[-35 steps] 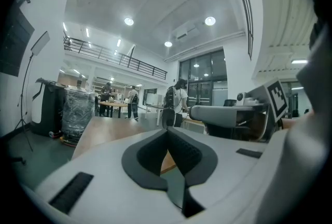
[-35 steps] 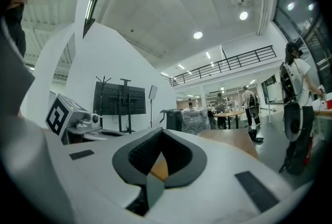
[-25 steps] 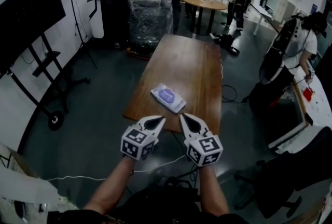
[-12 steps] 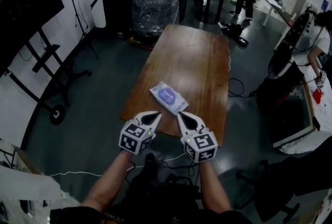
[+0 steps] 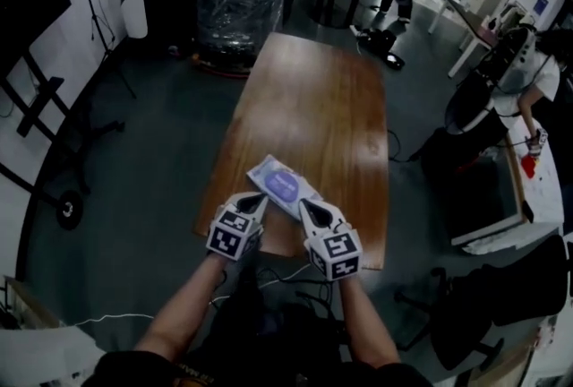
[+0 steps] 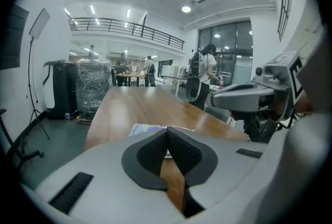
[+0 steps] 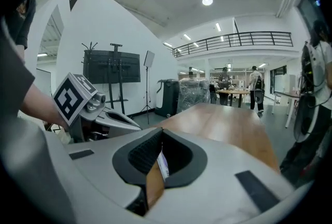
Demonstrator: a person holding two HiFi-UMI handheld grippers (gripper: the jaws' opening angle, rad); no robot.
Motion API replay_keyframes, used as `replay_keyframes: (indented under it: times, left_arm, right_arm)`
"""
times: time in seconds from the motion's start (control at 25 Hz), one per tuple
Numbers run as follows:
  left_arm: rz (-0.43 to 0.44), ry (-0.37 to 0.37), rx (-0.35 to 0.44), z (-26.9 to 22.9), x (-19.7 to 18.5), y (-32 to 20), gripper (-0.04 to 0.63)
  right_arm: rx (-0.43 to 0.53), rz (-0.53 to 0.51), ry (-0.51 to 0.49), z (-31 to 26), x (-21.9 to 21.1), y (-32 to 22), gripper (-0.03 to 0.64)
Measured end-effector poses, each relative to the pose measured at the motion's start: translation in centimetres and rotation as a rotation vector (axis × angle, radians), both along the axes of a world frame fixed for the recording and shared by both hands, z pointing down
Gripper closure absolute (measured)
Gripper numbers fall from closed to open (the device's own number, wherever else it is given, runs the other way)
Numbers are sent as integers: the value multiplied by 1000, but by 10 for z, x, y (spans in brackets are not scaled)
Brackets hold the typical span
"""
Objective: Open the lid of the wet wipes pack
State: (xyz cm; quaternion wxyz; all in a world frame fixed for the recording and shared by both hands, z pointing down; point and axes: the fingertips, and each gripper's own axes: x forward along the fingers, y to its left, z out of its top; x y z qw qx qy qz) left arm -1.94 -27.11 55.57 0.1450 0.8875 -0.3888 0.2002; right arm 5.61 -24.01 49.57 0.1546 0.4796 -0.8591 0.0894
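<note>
Head view: left gripper (image 5: 260,199) and right gripper (image 5: 304,204), jaws together, at near edge of wet wipes pack (image 5: 283,186), table (image 5: 313,98) stretching beyond.

My counter (image 5: 313,98) is a long wooden one, brown with a visible grain. Its glossy top throws back pale patches of the ceiling light. It runs lengthwise away from me, with a short end closest to me.

One thing lies on it, the wet wipes pack (image 5: 283,188). It lies flat on the wood at the counter's near end, about midway between the counter's two long edges. The pack is a soft, pale rectangle turned at a slant to the counter's edges. Its purple oval lid (image 5: 284,187) faces up in the middle and lies flat against the pack. Seen low from the left tool view, the pack is a thin pale strip resting on the brown top.
</note>
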Motion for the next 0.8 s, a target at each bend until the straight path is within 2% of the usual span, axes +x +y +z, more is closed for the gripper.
replay_keyframes:
  times: [0.16,0.28,0.32,0.64,0.8]
  left_arm:
    - [17,-28,-39,21,-2,-24,600]
    - [4,-55,-80,39,-6,-39,600]
    - [-6,-67,-91,45,-7,-44,600]
    - [-49,-162,-150,79,-12,-77,600]
    - [-43,-187,-187,93,-11,-82,600]
  right_arm:
    - [-38,27,34,22,1,-19,604]
    - [-51,0,36,34,-1,-32,596]
    - [-56,-18,43,39,-3,-35,562]
    - [-104,-128,138,80,-16,-66,435]
    - [-106,-187,240,98,-25,-73,404]
